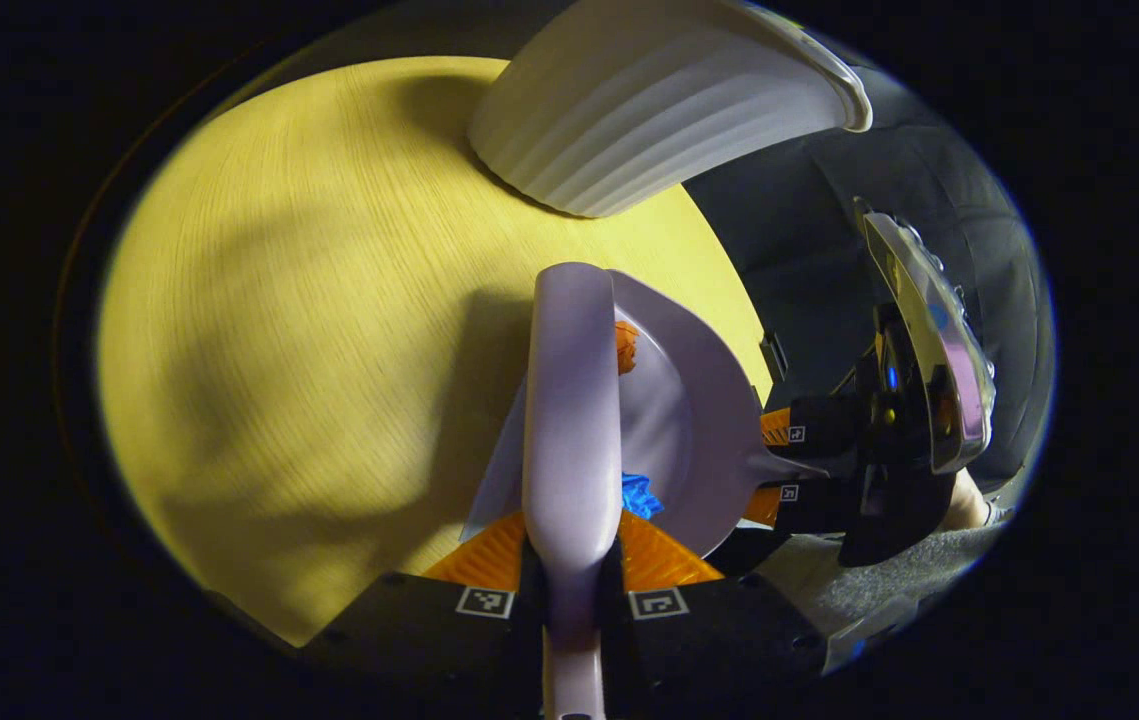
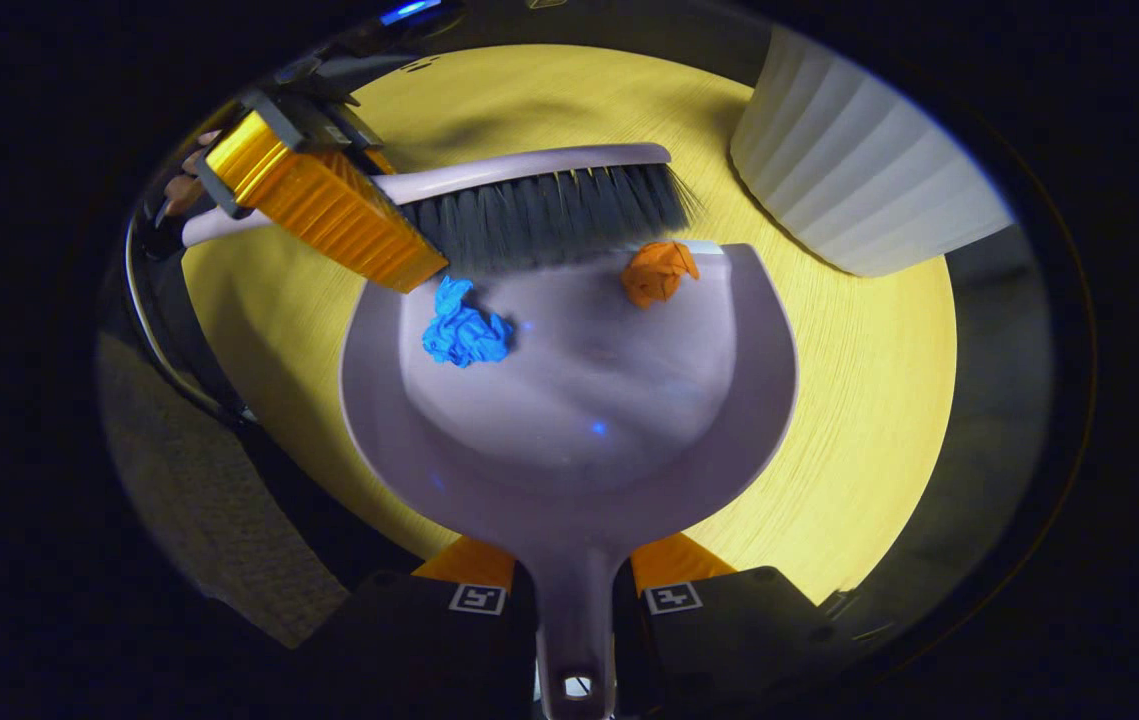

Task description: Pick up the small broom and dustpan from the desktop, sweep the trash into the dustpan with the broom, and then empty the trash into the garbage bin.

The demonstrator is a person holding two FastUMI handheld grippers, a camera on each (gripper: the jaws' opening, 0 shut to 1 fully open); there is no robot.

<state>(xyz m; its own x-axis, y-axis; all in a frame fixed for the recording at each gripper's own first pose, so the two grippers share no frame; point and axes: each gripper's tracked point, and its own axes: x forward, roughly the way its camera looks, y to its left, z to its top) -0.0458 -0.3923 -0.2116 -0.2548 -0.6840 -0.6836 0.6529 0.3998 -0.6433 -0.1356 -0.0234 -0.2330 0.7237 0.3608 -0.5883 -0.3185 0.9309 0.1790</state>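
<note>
Two paper wads (image 2: 466, 327) lie in the dustpan (image 2: 569, 470) ahead of right tongs (image 2: 574, 590).

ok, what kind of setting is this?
Probably a staged tabletop cleaning setup, not a real home: a round yellow wood-grain table, a white ribbed bin standing on it, and crumpled paper scraps in a dustpan, with dark surroundings beyond the table edge.

Left gripper view. The left claw (image 1: 571, 575) clamps the broom handle (image 1: 571, 400), which runs up the centre over the dustpan (image 1: 689, 440). A blue scrap (image 1: 641, 493) and an orange scrap (image 1: 626, 346) lie in the pan beside the handle. The right claw (image 1: 779, 465) grips the dustpan's handle. A white ribbed bin (image 1: 649, 100) stands on the yellow table (image 1: 329, 350).
</note>
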